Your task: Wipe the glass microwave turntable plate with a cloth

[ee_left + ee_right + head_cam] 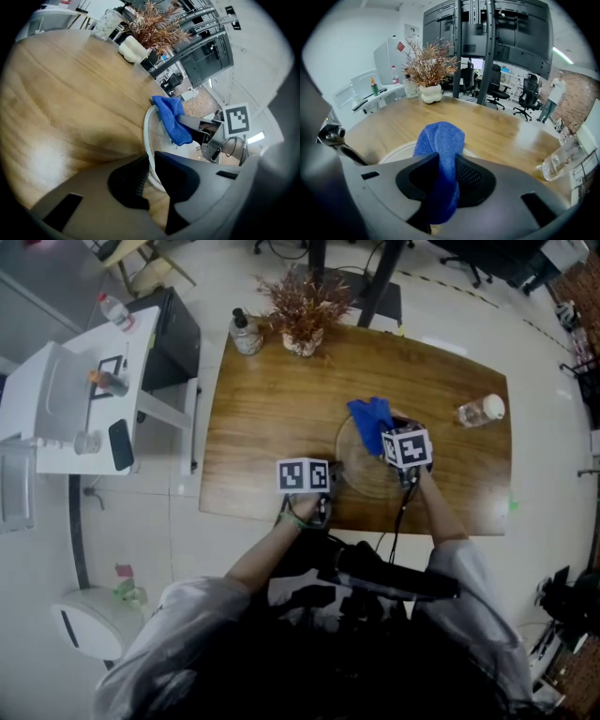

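- Two grippers met at one glass turntable plate [364,480], which lay flat near the near edge of the wooden surface [272,399], about midway along it.
- Left gripper [150,165] had its fingers clenched on the plate's left rim.
- Right gripper [443,171] had its fingers grasping a blue cloth [440,136], bunched over the plate's far rim.
- A potted dry plant [305,310] stood at the far edge; a clear bottle [481,411] lay toward the right edge.

You are working in an open-plan office: beyond your right gripper [446,161], swivel chairs [528,96] and a lit monitor [477,63] are standing past the wooden table [506,129], with a brick wall [574,91] rising off to its right.
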A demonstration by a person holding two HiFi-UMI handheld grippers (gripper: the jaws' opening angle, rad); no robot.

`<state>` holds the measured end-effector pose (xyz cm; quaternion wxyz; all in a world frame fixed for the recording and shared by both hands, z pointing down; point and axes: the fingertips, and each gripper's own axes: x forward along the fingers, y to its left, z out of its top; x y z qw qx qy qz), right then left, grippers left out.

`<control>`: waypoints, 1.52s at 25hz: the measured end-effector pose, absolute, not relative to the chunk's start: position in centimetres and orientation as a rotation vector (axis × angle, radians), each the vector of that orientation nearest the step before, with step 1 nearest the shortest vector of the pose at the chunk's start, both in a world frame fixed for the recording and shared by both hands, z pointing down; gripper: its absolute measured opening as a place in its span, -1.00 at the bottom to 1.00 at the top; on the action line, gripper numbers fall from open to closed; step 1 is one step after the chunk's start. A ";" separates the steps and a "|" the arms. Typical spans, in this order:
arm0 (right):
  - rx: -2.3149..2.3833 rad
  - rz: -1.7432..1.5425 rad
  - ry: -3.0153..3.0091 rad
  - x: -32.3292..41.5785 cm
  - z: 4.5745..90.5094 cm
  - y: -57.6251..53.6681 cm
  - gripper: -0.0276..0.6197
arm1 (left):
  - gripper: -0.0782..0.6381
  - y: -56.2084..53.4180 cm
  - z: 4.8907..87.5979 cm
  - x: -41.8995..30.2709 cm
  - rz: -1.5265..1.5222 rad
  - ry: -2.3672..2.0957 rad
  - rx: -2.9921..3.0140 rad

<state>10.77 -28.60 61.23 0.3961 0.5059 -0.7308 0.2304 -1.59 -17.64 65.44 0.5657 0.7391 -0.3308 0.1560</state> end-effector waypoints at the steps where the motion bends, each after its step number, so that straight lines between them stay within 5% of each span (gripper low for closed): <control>1: 1.293 0.599 -1.837 11.6 61.4 -28.7 -0.55 | -0.66 -17.7 65.4 -1.6 0.364 -0.780 1.737; 10: 1.360 0.652 -1.771 14.4 61.1 -28.6 -0.55 | -0.67 -17.7 65.4 -1.9 0.351 -0.798 1.730; 23: 1.085 0.573 -2.078 1.1 59.8 -19.0 -0.55 | -0.67 -17.6 65.3 -1.9 0.369 -0.803 1.724; 38: 1.249 0.494 -1.860 14.2 60.7 -23.4 -0.55 | -0.67 -17.6 65.3 -1.8 0.358 -0.790 1.731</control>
